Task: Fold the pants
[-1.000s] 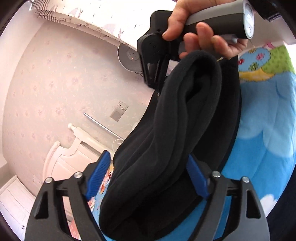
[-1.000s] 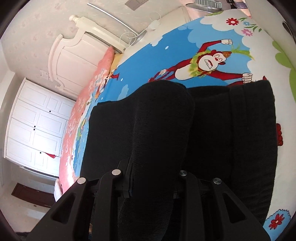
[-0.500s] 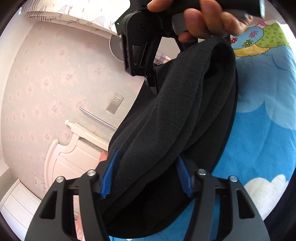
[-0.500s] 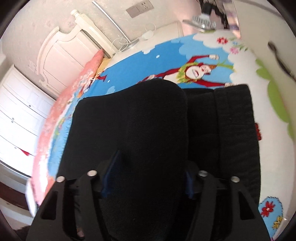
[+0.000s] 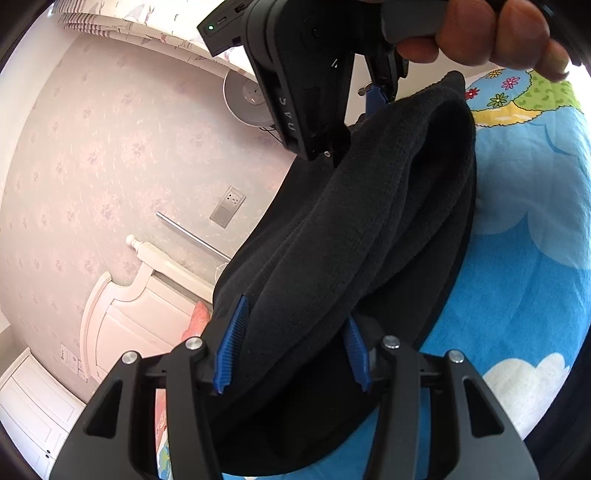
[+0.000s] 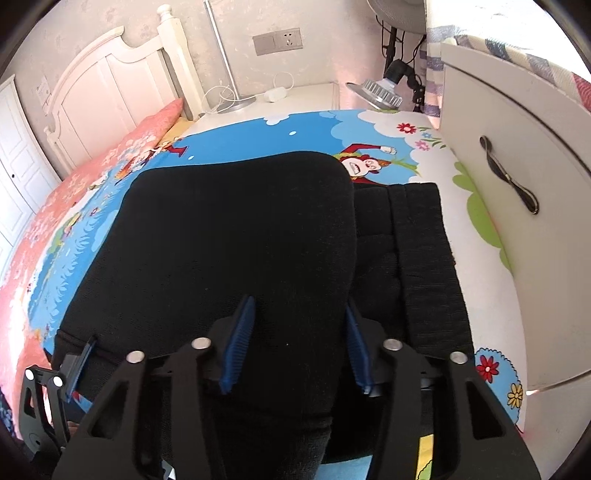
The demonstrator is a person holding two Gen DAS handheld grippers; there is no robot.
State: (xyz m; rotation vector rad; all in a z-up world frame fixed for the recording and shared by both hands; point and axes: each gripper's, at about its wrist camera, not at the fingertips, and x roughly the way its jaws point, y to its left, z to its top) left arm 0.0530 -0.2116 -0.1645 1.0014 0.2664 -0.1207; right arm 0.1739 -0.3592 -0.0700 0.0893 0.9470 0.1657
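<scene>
A bed with a cartoon-printed blue and white cover fills the scene. A white headboard stands against the papered wall, with a pink pillow below it. A wall socket and a white cabinet door with a dark handle are in view on the right wrist camera.

The black pants are partly lifted off the bed. One folded bulk hangs between both sets of tongs; the remaining portion, with its flat band section, lies on the cover near the cabinet door.

Left tongs: the blue pads sit on either side of a thick roll of pants fabric and are closing on it; the fabric fills the gap between them.

Right tongs: the blue pads flank a raised fold of the pants and are closing; fabric fills the gap. In the left wrist view, the person's right hand grips the handle of the right tongs at the top of the fold.
</scene>
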